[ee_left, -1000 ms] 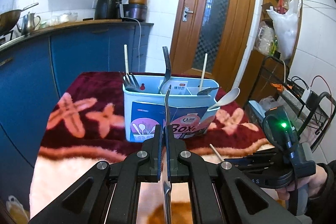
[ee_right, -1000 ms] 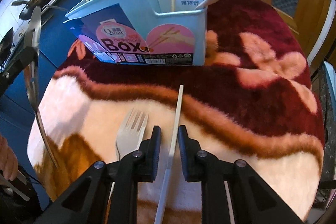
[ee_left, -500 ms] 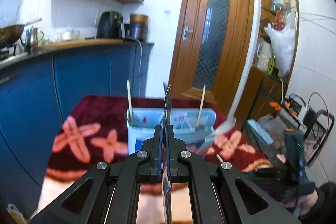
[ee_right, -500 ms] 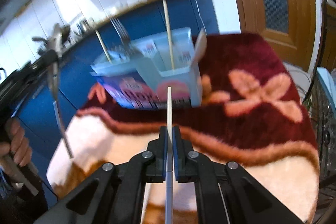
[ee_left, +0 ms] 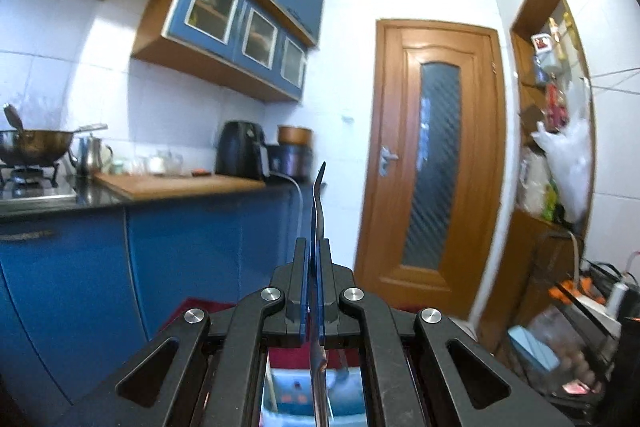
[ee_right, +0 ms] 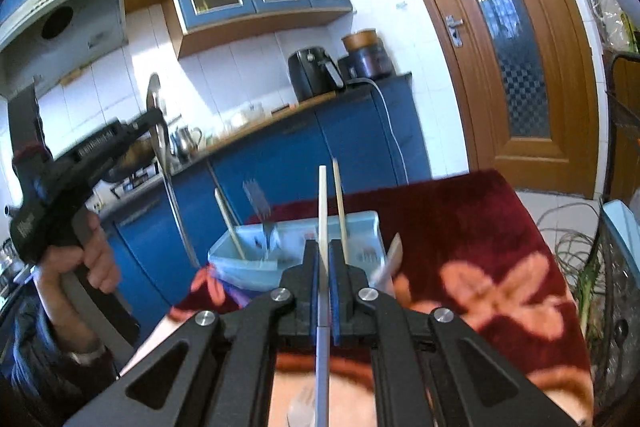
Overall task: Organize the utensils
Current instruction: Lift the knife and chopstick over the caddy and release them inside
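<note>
Now right gripper (ee_right: 323, 263) pinched upright chopstick (ee_right: 322, 211) just before organizer box (ee_right: 296, 247); left gripper (ee_left: 314, 267) pinched spoon (ee_left: 317, 203) above box

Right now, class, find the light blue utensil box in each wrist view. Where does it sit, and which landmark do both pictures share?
Left wrist view: the utensil box shows only as a sliver at the bottom edge, below the left hand-held gripper.
Right wrist view: the utensil box stands centre-left on the red blanket.
Shared landmark: the wooden door.
</note>
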The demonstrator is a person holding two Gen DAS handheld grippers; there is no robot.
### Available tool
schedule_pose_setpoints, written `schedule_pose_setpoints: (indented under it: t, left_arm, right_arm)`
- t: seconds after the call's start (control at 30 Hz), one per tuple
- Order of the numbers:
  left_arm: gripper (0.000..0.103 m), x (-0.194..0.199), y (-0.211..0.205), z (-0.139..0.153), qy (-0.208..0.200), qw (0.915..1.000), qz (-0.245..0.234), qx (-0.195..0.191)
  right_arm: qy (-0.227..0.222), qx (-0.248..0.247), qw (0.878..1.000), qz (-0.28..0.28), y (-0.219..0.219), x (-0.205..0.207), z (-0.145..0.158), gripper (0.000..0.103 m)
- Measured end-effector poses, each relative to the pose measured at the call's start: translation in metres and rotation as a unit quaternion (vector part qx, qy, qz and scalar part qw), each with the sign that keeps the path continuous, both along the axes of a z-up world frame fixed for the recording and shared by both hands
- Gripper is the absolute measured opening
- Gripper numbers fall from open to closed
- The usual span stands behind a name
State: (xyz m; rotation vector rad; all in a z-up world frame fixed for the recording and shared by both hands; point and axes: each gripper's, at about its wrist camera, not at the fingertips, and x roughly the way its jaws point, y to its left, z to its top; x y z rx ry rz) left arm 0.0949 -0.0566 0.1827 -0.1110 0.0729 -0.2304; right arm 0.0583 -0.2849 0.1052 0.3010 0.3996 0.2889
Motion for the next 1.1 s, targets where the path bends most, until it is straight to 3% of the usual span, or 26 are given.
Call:
schedule_pose_setpoints:
  t: [0.17,0.3,0.53,0.7,0.97,1.1]
  left_arm:
    - [0.003,0.023,-0.006,-0.006,-0.018,0.9995,0.028,-0.001]
    - [0.003,0.037,-0.006,-0.021,-0.012,0.9994,0.034,0.001]
    - [0.003,0.059,-0.004,-0.046,0.000,0.9993,0.037,-0.004]
    - [0.003,0.064,0.001,-0.056,0.000,0.9993,0.032,-0.021]
    - [0.003,0.064,-0.006,-0.068,0.030,0.9995,0.008,-0.008]
    - [0.012,0.060,-0.005,-0.067,0.050,0.9987,-0.003,-0.012]
  right_arm:
    - [-0.048,0.023,0.998,-0.014,0.002,0.031,0.014,0.006]
    - [-0.087,0.012,0.995,-0.040,0.011,0.055,0.019,0.006]
    - [-0.135,-0.059,0.985,-0.093,0.034,0.087,0.009,0.006]
    - [-0.119,-0.073,0.986,-0.093,0.033,0.095,-0.007,0.006]
    - [-0.105,-0.061,0.990,-0.076,0.026,0.084,-0.006,0.007]
    - [-0.104,-0.044,0.991,-0.070,0.020,0.074,0.000,0.019]
